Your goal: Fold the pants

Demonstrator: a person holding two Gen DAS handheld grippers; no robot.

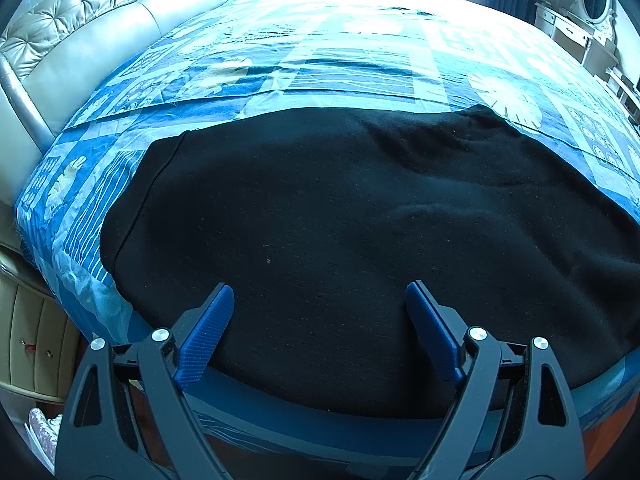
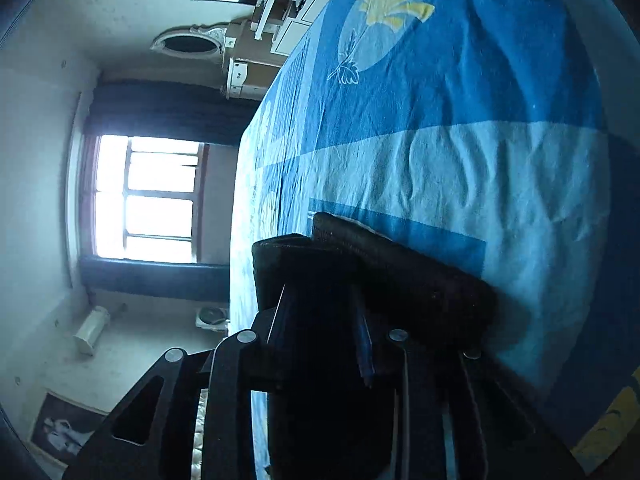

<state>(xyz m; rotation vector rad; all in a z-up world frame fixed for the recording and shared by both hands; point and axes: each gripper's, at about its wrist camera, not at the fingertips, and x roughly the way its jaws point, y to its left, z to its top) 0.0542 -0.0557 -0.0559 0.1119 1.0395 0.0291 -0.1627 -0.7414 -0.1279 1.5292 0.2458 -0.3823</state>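
My left gripper (image 1: 320, 292) hangs with fingers spread over black pants (image 1: 340, 220) lying flat on the blue patterned bedspread (image 1: 320, 60); my right gripper (image 2: 320, 300) pinches their fabric. I see no readable writing.

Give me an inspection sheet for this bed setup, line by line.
Surface: bed with blue patterned cover, wrinkled in places.
Job's things: black pants spread flat; one end bunched in the right tongs.
Clutter: nothing seen on the bed.
Grippers: left tongs open above the pants; right tongs shut on black fabric.
Cables: nothing seen.
Surroundings: tufted headboard, dresser with oval mirror, window.
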